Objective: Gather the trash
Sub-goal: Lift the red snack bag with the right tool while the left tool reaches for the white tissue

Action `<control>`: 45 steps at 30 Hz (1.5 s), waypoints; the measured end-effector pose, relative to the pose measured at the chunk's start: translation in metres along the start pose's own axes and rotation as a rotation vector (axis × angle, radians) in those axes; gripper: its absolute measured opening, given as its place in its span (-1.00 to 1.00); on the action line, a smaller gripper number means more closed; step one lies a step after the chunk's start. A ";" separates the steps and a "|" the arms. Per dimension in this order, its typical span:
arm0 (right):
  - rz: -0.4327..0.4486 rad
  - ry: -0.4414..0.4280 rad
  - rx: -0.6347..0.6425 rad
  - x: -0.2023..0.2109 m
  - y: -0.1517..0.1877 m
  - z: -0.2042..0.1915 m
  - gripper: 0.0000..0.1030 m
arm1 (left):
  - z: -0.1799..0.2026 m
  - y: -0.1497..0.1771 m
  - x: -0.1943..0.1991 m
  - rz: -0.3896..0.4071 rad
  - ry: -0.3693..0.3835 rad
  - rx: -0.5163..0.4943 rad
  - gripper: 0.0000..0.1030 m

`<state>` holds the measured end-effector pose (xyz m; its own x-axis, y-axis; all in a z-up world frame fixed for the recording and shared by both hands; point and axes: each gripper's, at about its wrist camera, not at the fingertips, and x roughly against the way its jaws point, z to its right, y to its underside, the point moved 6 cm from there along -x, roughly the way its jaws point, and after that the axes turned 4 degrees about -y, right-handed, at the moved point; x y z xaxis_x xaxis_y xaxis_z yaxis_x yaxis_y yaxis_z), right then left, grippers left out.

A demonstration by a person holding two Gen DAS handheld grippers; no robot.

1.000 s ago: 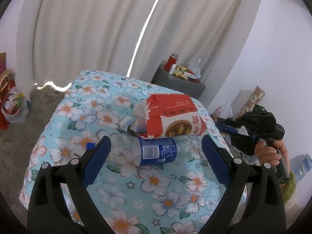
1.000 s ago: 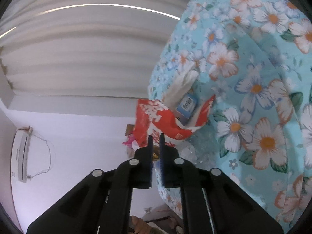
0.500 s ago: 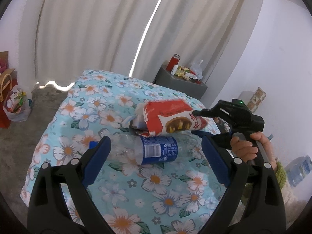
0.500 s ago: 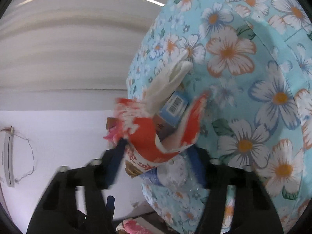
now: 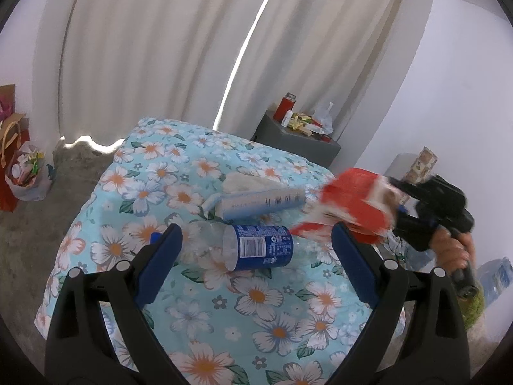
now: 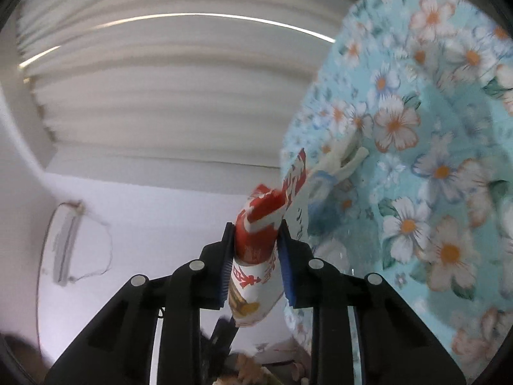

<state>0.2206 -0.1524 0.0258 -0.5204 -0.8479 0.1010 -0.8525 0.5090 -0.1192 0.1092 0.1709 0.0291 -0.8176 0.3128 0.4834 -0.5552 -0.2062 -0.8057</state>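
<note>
At the right edge of the bed, the red snack bag [image 6: 256, 240] sits pinched between the blue pads of the right gripper [image 6: 255, 250], whose jaws have just been closing on it; in the left wrist view the same bag [image 5: 352, 205] is blurred, off the cover and beside the person's hand [image 5: 452, 250]. The grip takes only the crumpled middle of the bag (thin film, so it could slide out if swung fast), and a loose flap trails toward the bed.

On the floral bedspread [image 5: 256, 295] lie a crushed clear bottle with a blue label [image 5: 256, 250] and, just behind it, a white tissue pack [image 5: 259, 199] with paper sticking out of one end. The left gripper [image 5: 256, 260] hovers over the bottle with its jaws wide apart, touching nothing.

Judging from this, the bottle is next, and round, crackly plastic may roll or squirt sideways if the pads close off centre. No bin is visible.
</note>
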 end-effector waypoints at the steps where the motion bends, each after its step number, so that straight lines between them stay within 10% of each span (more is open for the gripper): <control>1: -0.006 -0.010 0.011 0.012 0.004 -0.001 -0.49 | 0.001 0.000 0.000 0.000 0.002 -0.002 0.74; 10: -0.173 0.015 0.006 0.066 0.060 0.050 -0.49 | 0.053 0.012 -0.006 -0.027 0.202 -0.063 0.68; 17: -0.202 0.176 0.007 0.070 0.056 0.093 -0.45 | 0.151 0.084 -0.042 -0.253 0.438 -0.229 -0.17; 24: -0.109 0.252 -0.028 0.082 0.058 0.108 -0.29 | 0.182 0.166 -0.090 -0.436 0.342 -0.395 -0.53; 38: 0.003 0.467 0.076 0.078 0.120 0.112 -0.26 | 0.178 0.163 -0.096 -0.430 0.373 -0.375 -0.60; 45: 0.014 0.383 0.009 0.076 0.115 0.120 -0.43 | 0.177 0.158 -0.094 -0.423 0.401 -0.336 -0.59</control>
<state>0.0889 -0.1762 -0.0983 -0.5141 -0.7233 0.4610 -0.8457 0.5173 -0.1313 0.0713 -0.0552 -0.0832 -0.3842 0.6364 0.6689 -0.6849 0.2894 -0.6687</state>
